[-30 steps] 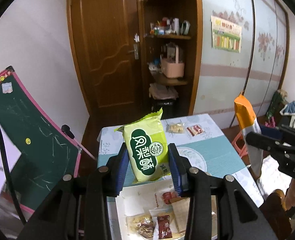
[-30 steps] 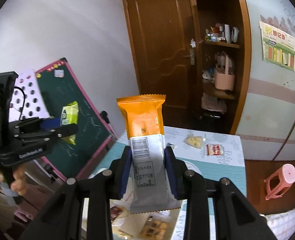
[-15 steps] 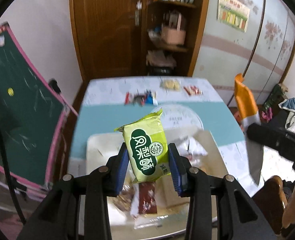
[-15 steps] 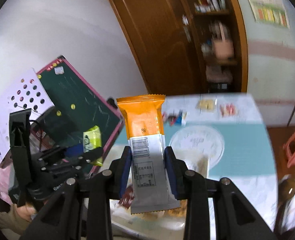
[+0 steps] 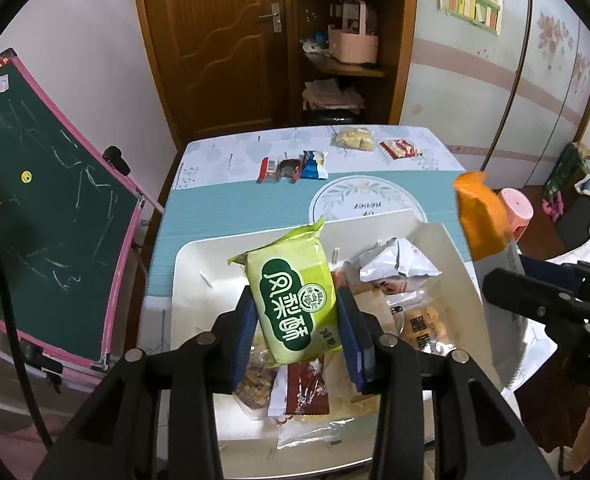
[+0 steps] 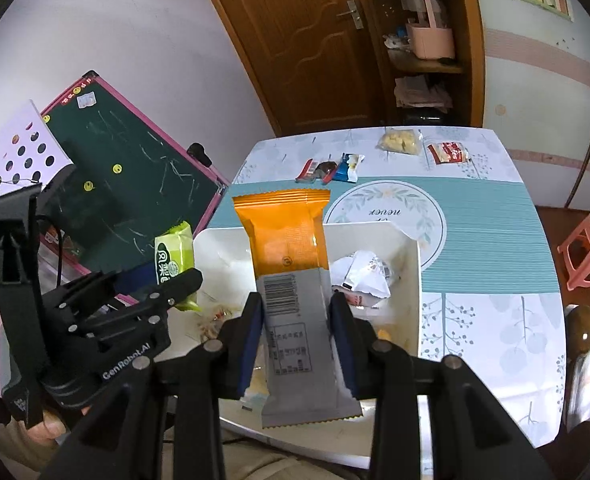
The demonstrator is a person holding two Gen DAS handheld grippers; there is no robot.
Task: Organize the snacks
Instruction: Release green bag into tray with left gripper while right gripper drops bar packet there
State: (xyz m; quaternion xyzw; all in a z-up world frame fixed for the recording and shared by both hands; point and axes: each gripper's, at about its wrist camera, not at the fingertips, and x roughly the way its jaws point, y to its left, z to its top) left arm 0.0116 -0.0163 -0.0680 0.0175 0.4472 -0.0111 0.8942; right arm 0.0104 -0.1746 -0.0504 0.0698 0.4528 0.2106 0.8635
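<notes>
My left gripper point(image 5: 297, 322) is shut on a green snack packet point(image 5: 291, 292) and holds it above the white box point(image 5: 191, 264). My right gripper point(image 6: 295, 320) is shut on an orange and grey snack bar point(image 6: 289, 264), held upright over the same box point(image 6: 413, 280); the bar also shows in the left wrist view point(image 5: 481, 220). The box holds several snack packets, among them a silver one point(image 5: 399, 268) and a dark red one point(image 5: 307, 388). The left gripper with the green packet point(image 6: 175, 260) shows at the left of the right wrist view.
On the far half of the table lie a row of small wrapped snacks point(image 5: 293, 166), a bag of yellow pieces point(image 5: 355, 140) and a red and white packet point(image 5: 399, 148). A green chalkboard point(image 5: 35, 200) leans left of the table. A pink stool point(image 6: 587, 248) stands at the right.
Both grippers have tipped downward and come lower over the white box, each still holding its packet. The table and the box now fill more of both views.
</notes>
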